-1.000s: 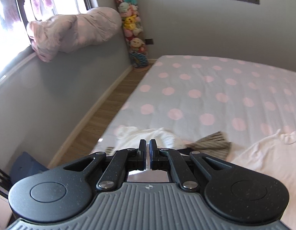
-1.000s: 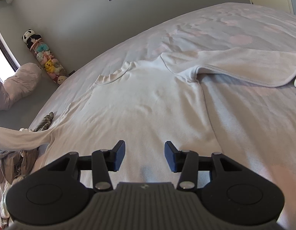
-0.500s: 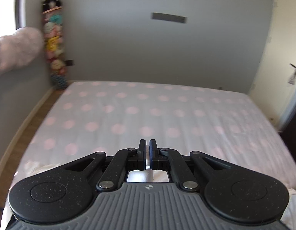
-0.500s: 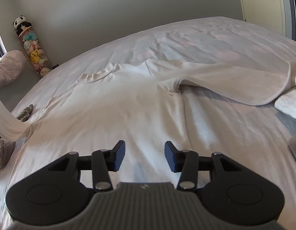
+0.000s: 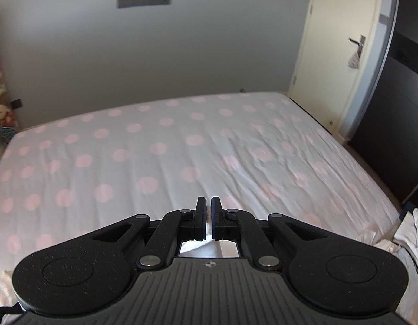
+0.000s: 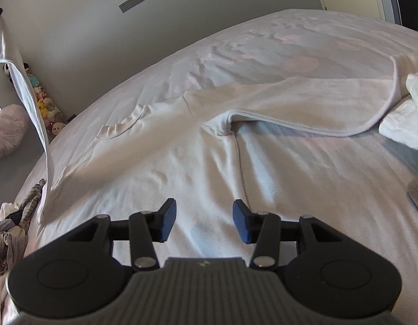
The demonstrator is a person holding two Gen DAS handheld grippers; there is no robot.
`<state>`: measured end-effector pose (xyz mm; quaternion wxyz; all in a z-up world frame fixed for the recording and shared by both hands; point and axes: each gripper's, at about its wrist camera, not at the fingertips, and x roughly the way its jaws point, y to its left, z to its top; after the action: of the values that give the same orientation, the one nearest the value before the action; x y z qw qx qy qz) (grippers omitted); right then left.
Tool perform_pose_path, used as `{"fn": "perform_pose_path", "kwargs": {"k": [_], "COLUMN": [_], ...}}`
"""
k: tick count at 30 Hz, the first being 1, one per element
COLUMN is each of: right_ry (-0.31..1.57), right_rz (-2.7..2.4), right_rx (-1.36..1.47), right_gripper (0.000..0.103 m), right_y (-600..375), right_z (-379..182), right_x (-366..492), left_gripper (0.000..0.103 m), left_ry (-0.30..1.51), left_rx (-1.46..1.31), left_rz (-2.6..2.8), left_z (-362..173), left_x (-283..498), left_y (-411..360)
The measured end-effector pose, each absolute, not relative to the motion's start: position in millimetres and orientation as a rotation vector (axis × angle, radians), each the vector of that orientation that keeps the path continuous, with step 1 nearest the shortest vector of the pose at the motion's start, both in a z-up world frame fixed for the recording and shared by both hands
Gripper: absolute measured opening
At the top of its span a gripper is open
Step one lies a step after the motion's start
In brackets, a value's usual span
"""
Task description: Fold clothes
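A white long-sleeved top [image 6: 165, 162] lies spread flat on the bed, neckline away from me. Its right sleeve [image 6: 303, 103] lies stretched out to the right. Its left sleeve [image 6: 33, 100] is lifted high into the air at the left edge of the right wrist view. My left gripper [image 5: 208, 218] is shut on a strip of white cloth that shows between its pads, held above the polka-dot sheet [image 5: 181, 146]. My right gripper [image 6: 204, 223] hovers open just over the top's lower body with nothing between its fingers.
A heap of unfolded clothes [image 6: 11, 230] sits at the bed's left edge. White folded garments [image 6: 409, 113] lie at the right. Stuffed toys [image 6: 46, 108] stand by the far wall. A door [image 5: 341, 54] and a dark wardrobe [image 5: 398, 108] flank the bed's right side.
My left gripper has swung right and upward, still shut on the sleeve, which now rises steeply off the bed. The right gripper stayed open and shifted slightly over the top.
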<state>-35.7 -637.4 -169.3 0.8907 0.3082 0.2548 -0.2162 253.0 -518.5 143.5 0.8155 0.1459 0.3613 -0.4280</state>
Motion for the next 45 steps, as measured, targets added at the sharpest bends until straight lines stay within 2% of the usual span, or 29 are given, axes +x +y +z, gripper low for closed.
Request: {"fn": "perform_pose_path", "kwargs": {"k": [11,20,21,23,24,30,45], "right_ry": [0.529,0.523,0.522,0.52,0.518,0.51,0.525], "right_rz": [-0.438,-0.431,-0.431,-0.429,-0.429,-0.427,-0.435], "right_rx": [0.675,0.669,0.665,0.659,0.66,0.654,0.568], "right_gripper": [0.051,0.052,0.052,0.053,0.053,0.053,0.054], "right_y": [-645.6,-646.2,-646.0,-645.9,-646.1,-646.3,-638.1], "right_z": [-179.6,-183.0,-182.9,-182.9,-183.1,-183.6,-184.3], "right_x": [-30.2,-26.1,-25.6,-24.6,-24.5,-24.4,-19.1], "left_gripper": [0.001,0.002,0.003,0.015,0.017,0.017,0.02], "left_ry": [0.979,1.116,1.118,1.119,1.119,1.118,1.055], "left_rx": [0.357,0.301,0.301,0.304,0.305,0.313,0.354], "left_rz": [-1.008,-1.043,-1.045,-1.047,-1.048,-1.048,-0.824], "left_z": [-1.4,-75.3,-76.0,-75.7,-75.6,-73.5,-63.6], "left_x": [241.8,237.8,237.6,237.4,237.4,238.0,266.8], "left_y": [-622.5,-654.2,-652.5,-648.2,-646.1,-626.1,-420.3]}}
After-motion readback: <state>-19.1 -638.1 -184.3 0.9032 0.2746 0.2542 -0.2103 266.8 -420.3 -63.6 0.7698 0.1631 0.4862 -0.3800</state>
